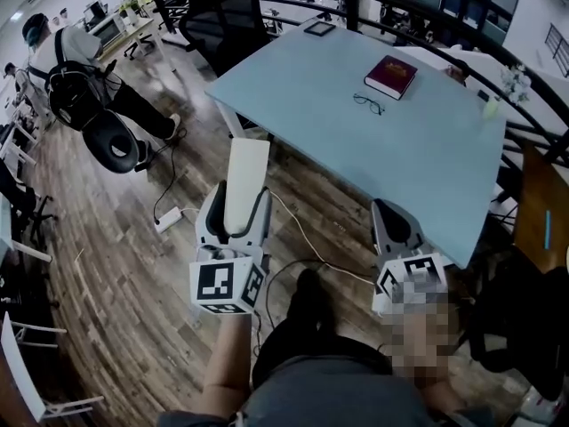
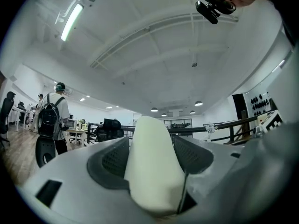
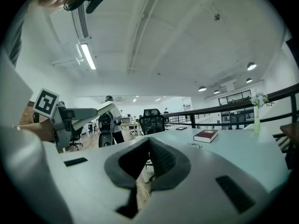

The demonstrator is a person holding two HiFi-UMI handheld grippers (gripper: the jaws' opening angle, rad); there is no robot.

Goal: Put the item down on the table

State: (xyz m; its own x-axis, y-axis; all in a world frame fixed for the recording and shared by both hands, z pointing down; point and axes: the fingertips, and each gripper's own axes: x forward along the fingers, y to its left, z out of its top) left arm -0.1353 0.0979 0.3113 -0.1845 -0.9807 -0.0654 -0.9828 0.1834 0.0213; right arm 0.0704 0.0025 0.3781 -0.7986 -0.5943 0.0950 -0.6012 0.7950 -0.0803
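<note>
In the head view my left gripper (image 1: 238,207) is shut on a flat cream-white slab (image 1: 245,174) that sticks out forward past the fingertips, over the wooden floor just short of the pale blue table (image 1: 311,96). The left gripper view shows the slab (image 2: 153,164) wedged between the dark pads, pointing up and outward. My right gripper (image 1: 386,210) hovers near the table's front edge, shut, with nothing between its pads (image 3: 161,160). From the right gripper view, the left gripper (image 3: 65,118) and its slab (image 3: 100,110) appear at the left.
On the table lie a dark red book (image 1: 390,76), a pair of glasses (image 1: 368,103), a small dark frame (image 1: 319,28) and a vase of flowers (image 1: 508,82). A black chair (image 1: 218,16) stands behind it. A person with a backpack (image 1: 73,74) stands far left. Cables cross the floor (image 1: 169,207).
</note>
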